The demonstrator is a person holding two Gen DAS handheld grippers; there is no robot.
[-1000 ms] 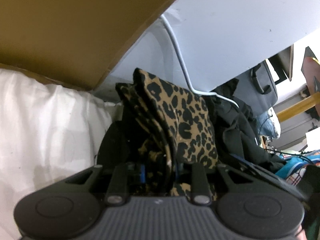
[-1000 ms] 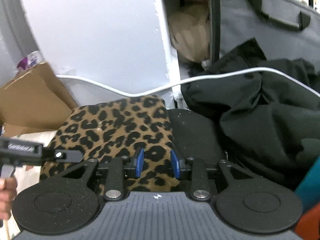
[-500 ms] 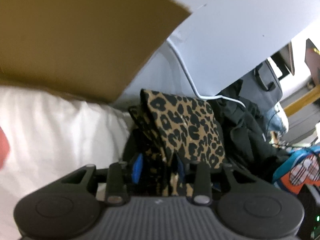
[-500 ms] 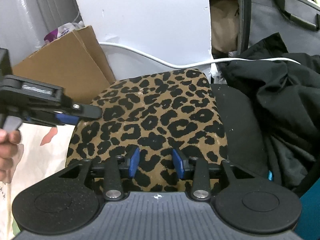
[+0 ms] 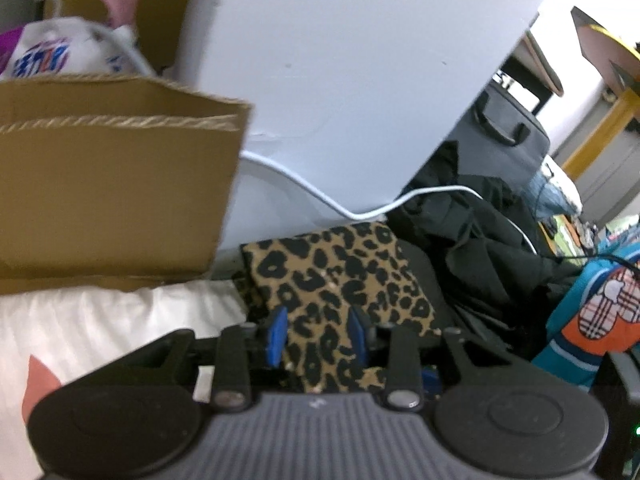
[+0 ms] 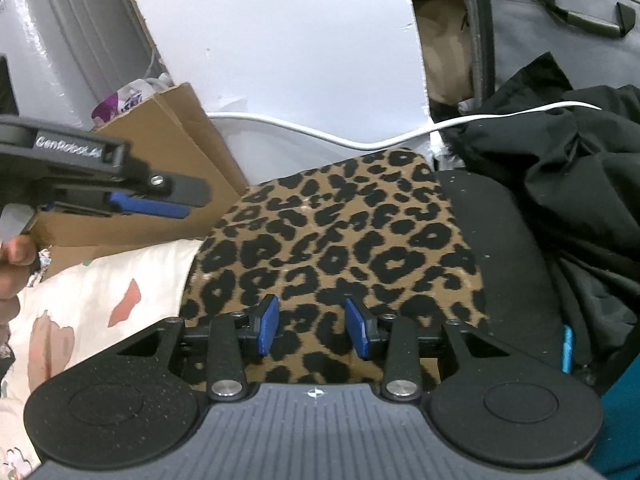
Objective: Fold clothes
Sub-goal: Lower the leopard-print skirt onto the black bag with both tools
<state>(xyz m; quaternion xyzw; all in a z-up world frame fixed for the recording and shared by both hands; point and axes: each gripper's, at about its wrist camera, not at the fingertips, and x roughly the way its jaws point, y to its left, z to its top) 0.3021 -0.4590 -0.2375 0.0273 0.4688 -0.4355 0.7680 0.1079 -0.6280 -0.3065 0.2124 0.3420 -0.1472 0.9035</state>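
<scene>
1. Leopard-print cloth [image 6: 336, 240] lies folded on a black garment [image 6: 504, 264], beside a white patterned sheet [image 6: 100, 304].
2. Right view alone shows the left hand-held gripper [image 6: 176, 200] raised clear of the cloth, empty; its jaws have just been opening.
3. Right hand-held gripper [image 6: 312, 330] hovers part-open, gripping nothing.
4. Left view alone shows a teal bag [image 5: 592, 320].

- The left gripper [image 6: 160, 204], seen from the right wrist, bears white lettering on its side, apparently "GenRobot.AI".
- Blue print on the white bag [image 5: 60, 56] is too blurred to read.
</scene>
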